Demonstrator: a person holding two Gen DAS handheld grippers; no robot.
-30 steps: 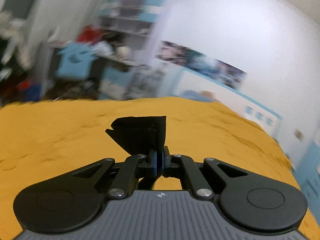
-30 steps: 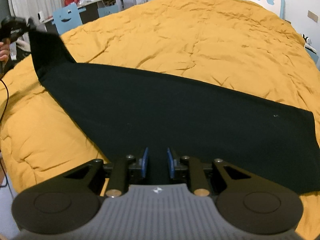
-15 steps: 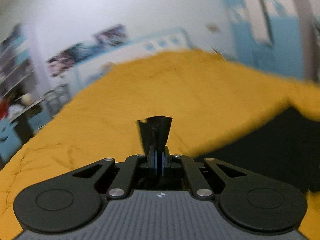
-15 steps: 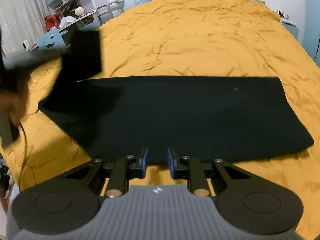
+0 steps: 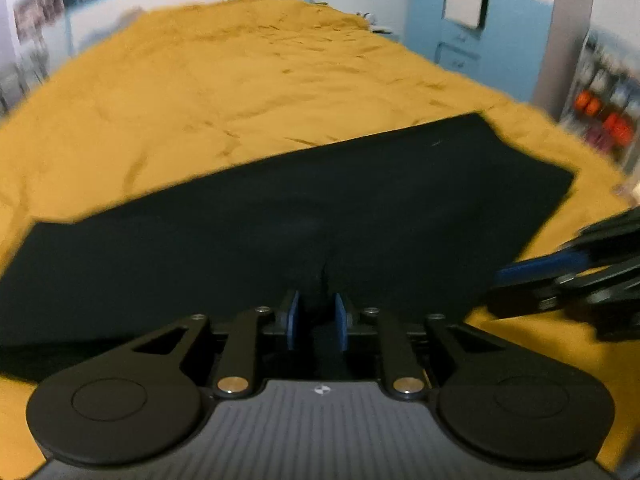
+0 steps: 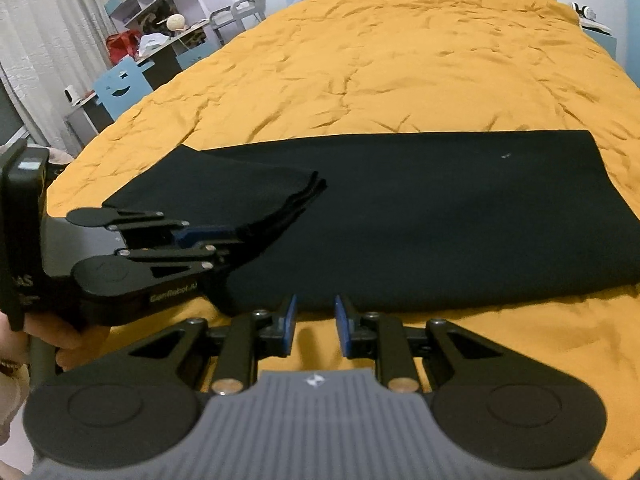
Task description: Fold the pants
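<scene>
- The black pants [image 6: 420, 216] lay flat across the near part of the bed [image 6: 400, 52], on its yellow cover, with one end folded over onto the rest.
- The left tongs [image 6: 236, 236] had just been opening; their blue pads stood apart with the folded cloth end loose between them, no longer pinched.
- The right tongs [image 6: 315, 322] hovered apart and empty just short of the near edge of the pants.
- To do this release well, the left tongs should probably back straight out along the cloth without dragging the top layer, so the edges stay matched.
- The side of the left tool read "GenRobot.AI" [image 6: 173, 293]; other lettering near the hand [image 6: 60, 336] was cut off.
</scene>
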